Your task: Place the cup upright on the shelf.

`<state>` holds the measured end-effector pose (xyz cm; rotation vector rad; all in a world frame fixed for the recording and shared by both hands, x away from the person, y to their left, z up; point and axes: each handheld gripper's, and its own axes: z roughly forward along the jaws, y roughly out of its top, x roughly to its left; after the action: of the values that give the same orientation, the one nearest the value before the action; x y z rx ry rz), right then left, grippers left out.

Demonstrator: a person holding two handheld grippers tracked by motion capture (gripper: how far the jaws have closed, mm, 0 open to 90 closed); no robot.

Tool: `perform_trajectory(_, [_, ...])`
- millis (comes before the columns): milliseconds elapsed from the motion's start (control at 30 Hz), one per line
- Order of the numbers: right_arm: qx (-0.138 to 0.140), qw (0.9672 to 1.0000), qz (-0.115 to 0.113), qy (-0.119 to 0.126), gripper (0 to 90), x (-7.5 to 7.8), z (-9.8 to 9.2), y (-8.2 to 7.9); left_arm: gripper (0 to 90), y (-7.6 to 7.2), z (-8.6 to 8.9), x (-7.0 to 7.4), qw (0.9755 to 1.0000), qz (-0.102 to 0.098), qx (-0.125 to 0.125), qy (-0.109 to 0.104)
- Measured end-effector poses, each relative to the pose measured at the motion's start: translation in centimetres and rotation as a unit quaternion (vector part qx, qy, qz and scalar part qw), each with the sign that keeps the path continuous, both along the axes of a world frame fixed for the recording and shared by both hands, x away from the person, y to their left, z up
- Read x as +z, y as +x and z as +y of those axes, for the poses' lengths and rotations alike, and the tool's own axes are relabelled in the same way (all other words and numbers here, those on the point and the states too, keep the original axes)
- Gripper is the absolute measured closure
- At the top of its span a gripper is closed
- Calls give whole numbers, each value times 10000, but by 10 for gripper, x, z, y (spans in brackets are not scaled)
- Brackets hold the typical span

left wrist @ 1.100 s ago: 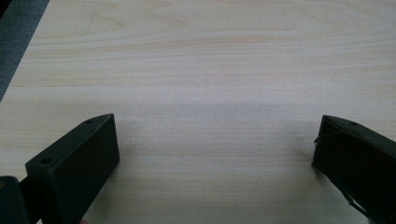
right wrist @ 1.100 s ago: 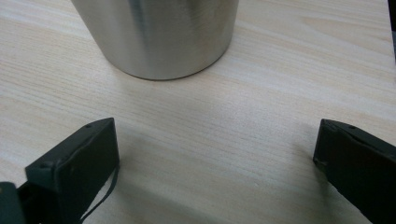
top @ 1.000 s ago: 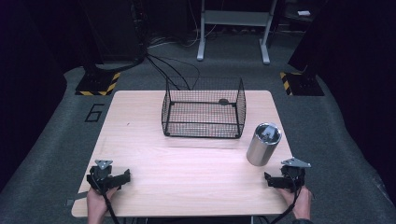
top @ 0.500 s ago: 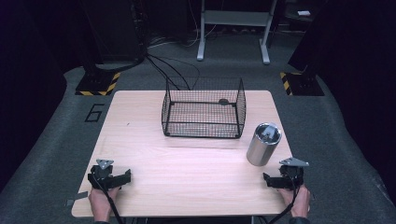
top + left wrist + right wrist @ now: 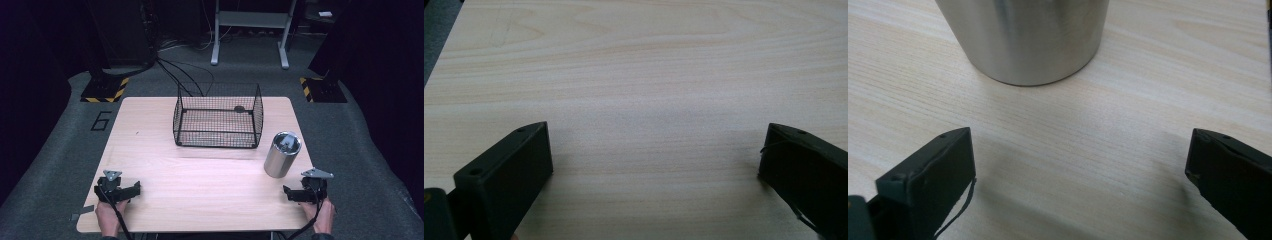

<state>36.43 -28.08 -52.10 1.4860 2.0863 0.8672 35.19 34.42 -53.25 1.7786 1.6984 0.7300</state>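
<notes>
A steel cup point(image 5: 282, 154) stands upright on the wooden table point(image 5: 210, 195), right of a black wire basket point(image 5: 218, 122). My right gripper point(image 5: 300, 192) rests near the table's front right corner, just below the cup, held by a hand. In the right gripper view its jaws are wide apart, open point(image 5: 1080, 165), and the steel cup point(image 5: 1023, 37) stands a short way ahead of them. My left gripper point(image 5: 120, 190) lies at the front left in a hand. In its own view the left gripper point(image 5: 656, 155) is open over bare wood.
The wire basket sits at the table's back centre with a small dark thing point(image 5: 239, 108) inside near its far wall. Cables point(image 5: 175, 75) run over the grey floor behind the table. A metal stand point(image 5: 250, 30) is farther back.
The right gripper has shifted very slightly; otherwise both hands, the cup and the basket stay where they were.
</notes>
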Motion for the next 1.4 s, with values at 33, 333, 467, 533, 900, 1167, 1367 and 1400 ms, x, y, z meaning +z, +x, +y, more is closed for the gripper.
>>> perform_trajectory(33, [93,9999,-28,-25,0,4,-2,-1,5,0,0,0,10000,-10,-4,7])
perform_trajectory(333, [147,9995,-228,172,0,24,0,-8,5,0,0,0,10000,-11,4,9])
perform_trajectory(467, [167,9992,-282,226,0,30,2,-8,5,0,0,0,10000,-14,5,8])
perform_trajectory(533, [204,9990,-322,252,0,34,3,-9,5,0,0,0,10000,-17,8,5])
perform_trajectory(900, [308,9972,-546,410,0,51,7,-9,5,0,0,0,10000,-14,8,8])
perform_trajectory(1167, [348,9955,-717,509,0,67,9,-6,5,1,0,0,10000,-15,12,6])
perform_trajectory(1367, [357,9941,-845,580,0,75,11,-3,5,0,0,0,10000,-13,11,7])
perform_trajectory(1400, [369,9938,-876,585,0,76,12,-2,5,0,0,0,10000,-13,12,6])
